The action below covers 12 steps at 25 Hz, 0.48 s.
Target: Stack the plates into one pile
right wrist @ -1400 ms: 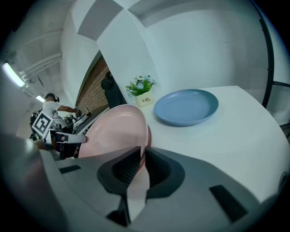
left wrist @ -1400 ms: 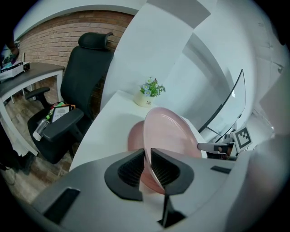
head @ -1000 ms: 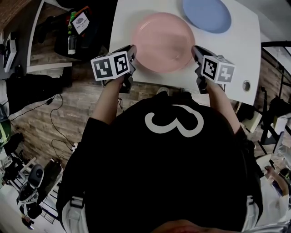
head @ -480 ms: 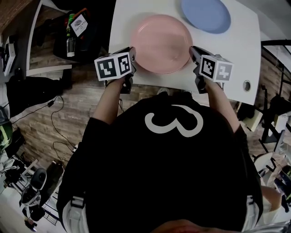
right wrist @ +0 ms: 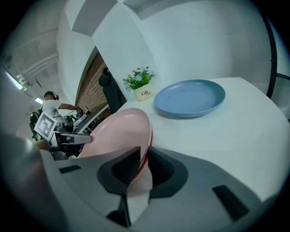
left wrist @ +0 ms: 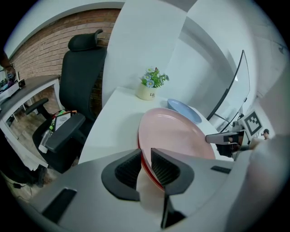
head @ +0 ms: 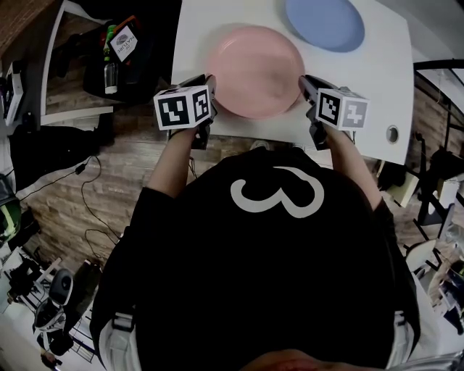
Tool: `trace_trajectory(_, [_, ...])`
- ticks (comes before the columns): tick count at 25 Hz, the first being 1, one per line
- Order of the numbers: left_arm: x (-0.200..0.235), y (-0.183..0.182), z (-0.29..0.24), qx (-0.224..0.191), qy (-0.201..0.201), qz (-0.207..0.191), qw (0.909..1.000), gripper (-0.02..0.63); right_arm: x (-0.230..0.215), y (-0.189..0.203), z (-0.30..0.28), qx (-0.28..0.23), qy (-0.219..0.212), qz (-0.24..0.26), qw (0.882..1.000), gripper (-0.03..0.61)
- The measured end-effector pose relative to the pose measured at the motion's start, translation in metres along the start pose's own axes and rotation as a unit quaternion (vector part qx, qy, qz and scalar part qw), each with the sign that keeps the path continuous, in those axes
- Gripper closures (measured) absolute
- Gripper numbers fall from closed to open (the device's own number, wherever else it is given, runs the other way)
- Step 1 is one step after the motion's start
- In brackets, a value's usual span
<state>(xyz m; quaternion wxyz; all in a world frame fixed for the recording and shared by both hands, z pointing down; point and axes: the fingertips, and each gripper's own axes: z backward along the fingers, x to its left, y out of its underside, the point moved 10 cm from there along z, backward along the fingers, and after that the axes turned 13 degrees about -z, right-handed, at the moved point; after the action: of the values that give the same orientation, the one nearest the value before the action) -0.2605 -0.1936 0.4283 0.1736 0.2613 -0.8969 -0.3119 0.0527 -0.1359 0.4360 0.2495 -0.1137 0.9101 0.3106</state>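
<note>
Pink plate [head: 257, 69] is out at the near side of the white table [head: 377, 72], face up and about level from above. It's round, so there is no long axis. The line between the two grips runs straight across it, left to right. A red edge peeks out under its rim; a second plate or just the underside, I can't tell. I also can't tell whether it clears the tabletop.

Left gripper [head: 210, 83] has its jaws clamped on the plate's left rim, with the rim wedged between the ribbed pads. Right gripper [head: 304, 83] is pinched on the opposite rim, jaws nearly together around the thin edge.

Further back and to the right, apart from the pink one, a blue plate [head: 324, 22] lies flat on the table. Behind it a little white pot [right wrist: 141, 93] holds green sprigs with small flowers. A black office chair [left wrist: 81, 81] stands off the table's left side.
</note>
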Motion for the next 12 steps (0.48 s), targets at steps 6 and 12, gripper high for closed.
trace_trajectory(6, [-0.0018,-0.0004,-0.0010,-0.005,0.001,-0.010,0.9999,0.543,0.0016,0.0012,-0.0003,-0.003,-0.005,0.002,1.000,0.464])
trace_trajectory(12, [-0.0020,-0.0014,0.0037,-0.021,-0.004,-0.015,0.9996,0.500,0.0039,0.0030,0.0068,-0.017,-0.017,0.001,1.000,0.434])
